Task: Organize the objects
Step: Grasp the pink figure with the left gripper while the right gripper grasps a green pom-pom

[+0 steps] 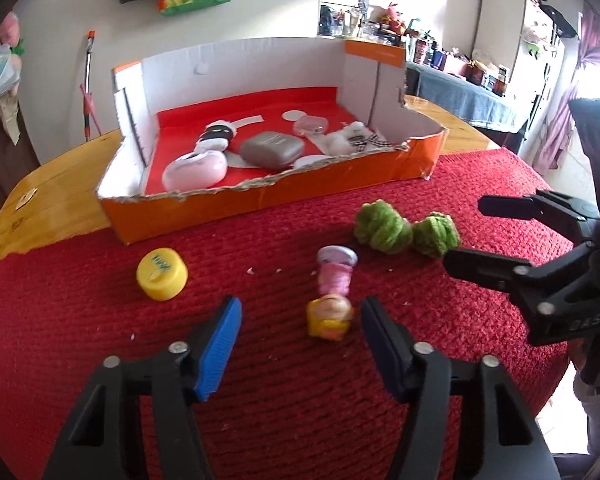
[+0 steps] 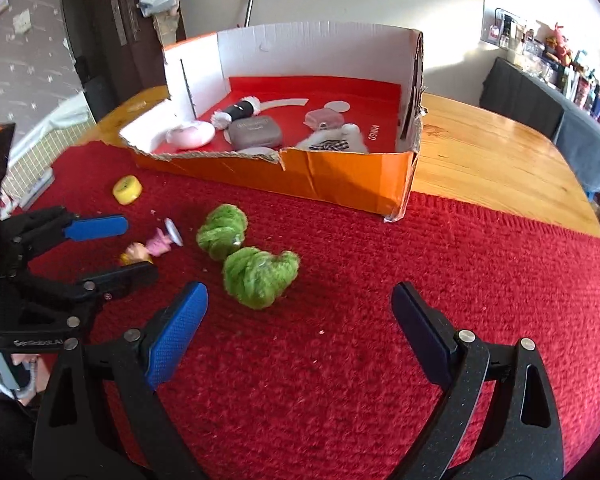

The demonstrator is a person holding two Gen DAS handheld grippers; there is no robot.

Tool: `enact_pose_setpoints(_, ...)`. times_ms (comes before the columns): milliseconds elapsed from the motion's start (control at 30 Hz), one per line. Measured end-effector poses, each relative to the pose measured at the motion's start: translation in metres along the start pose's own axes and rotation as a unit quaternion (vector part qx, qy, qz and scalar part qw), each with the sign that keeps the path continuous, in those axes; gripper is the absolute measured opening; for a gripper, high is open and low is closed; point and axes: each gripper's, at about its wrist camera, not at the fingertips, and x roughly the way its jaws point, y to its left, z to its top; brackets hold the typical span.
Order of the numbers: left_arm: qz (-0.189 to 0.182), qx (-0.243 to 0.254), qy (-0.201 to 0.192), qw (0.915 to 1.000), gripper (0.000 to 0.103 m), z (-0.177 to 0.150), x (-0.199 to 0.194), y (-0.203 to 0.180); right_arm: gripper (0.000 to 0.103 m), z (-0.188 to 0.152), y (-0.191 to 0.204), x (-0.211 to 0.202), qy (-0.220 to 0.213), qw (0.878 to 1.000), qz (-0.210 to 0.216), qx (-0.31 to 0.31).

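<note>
my left gripper (image 1: 300,320) stands spread either side of the small plastic doll with yellow hair and pink dress (image 1: 332,292), lying on the red knitted cloth (image 1: 260,400); pads not touching it. my right gripper (image 2: 300,312) is spread wide, just short of the two fuzzy green yarn bundles (image 2: 256,276). further off, yellow plastic cap (image 1: 163,274), then torn orange cardboard box (image 1: 340,176).

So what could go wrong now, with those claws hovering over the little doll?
The small doll lies on its side between the left gripper's fingers, not yet pinched; it may roll or slip out. The right gripper, open near the green yarn balls, is close enough to bump the left one.
</note>
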Motion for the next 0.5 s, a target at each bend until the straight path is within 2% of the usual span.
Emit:
enact_pose_setpoints(100,-0.007,0.007,-0.002,0.9999,0.055,0.002,0.002,-0.004,0.083,0.0,0.001,0.004,0.006,1.0,0.0,-0.003)
enact_pose_setpoints(167,-0.017,0.01,-0.003,0.9998,0.046,0.004,0.003,-0.006,0.078,0.0,0.002,0.006,0.009,1.0,0.0,-0.007)
enact_pose_setpoints(200,-0.022,0.009,-0.003,0.9997,0.046,0.004,0.004,-0.007,0.075,0.0,0.003,0.007,0.01,1.0,0.001,-0.008)
enact_pose_setpoints(333,-0.032,0.012,-0.007,0.9994,0.033,0.004,0.004,-0.01,0.069,0.002,0.006,0.009,0.014,1.0,0.013,-0.012)
enact_pose_setpoints(500,-0.036,0.008,-0.013,0.9992,0.027,0.003,0.004,-0.011,0.062,0.003,0.011,0.013,0.018,1.0,0.013,-0.021)
